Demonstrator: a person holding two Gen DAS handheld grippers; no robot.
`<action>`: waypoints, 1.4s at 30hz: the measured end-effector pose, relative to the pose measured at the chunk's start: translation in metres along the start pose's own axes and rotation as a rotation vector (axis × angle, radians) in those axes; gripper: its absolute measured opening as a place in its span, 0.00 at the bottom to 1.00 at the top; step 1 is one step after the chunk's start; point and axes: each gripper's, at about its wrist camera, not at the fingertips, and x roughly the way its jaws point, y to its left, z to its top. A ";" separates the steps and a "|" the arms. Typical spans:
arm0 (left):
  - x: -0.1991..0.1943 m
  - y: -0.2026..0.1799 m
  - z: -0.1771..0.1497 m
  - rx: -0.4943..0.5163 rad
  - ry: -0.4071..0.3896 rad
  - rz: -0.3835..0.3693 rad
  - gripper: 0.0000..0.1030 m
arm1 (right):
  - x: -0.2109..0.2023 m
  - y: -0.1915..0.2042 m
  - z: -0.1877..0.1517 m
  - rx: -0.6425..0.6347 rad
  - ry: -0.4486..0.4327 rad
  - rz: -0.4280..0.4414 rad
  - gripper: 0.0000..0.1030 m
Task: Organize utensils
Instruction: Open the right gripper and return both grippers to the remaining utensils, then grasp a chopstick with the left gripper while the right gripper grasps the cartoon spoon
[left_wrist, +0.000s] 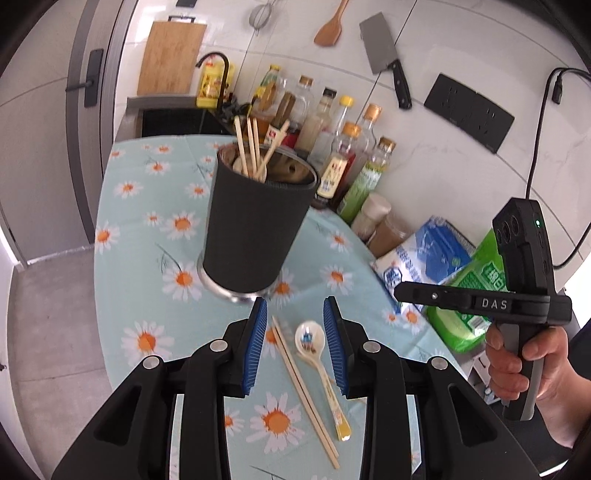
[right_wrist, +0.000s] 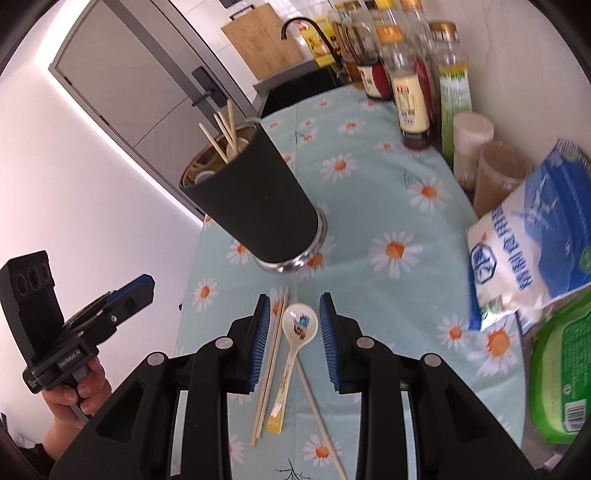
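A black utensil holder (left_wrist: 255, 225) stands on the daisy tablecloth (left_wrist: 147, 229) with several wooden chopsticks (left_wrist: 251, 147) in it; it also shows in the right wrist view (right_wrist: 258, 206). A white ceramic spoon (left_wrist: 314, 347) and a pair of chopsticks (left_wrist: 303, 387) lie flat on the cloth. My left gripper (left_wrist: 297, 314) is open above them. My right gripper (right_wrist: 295, 310) is open, its fingers either side of the spoon (right_wrist: 295, 332), with the pair of chopsticks (right_wrist: 269, 362) and a single chopstick (right_wrist: 317, 410) beneath. The right gripper (left_wrist: 406, 291) shows in the left view, the left gripper (right_wrist: 146, 286) in the right view.
Bottles of sauce and oil (left_wrist: 343, 162) line the wall behind the holder. A blue-white bag (right_wrist: 532, 240) and a green package (right_wrist: 561, 373) lie at the right. A sink with black tap (left_wrist: 214, 74), a cutting board (left_wrist: 170, 59) and a cleaver (left_wrist: 384, 55) are at the back.
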 end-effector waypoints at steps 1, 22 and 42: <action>0.004 0.000 -0.004 -0.003 0.017 -0.003 0.30 | 0.004 -0.002 -0.002 0.007 0.014 0.008 0.28; 0.085 -0.004 -0.058 -0.048 0.404 0.131 0.30 | 0.068 -0.031 -0.002 0.032 0.194 0.115 0.28; 0.114 -0.015 -0.061 -0.054 0.520 0.282 0.30 | 0.104 -0.046 0.007 -0.021 0.266 0.218 0.28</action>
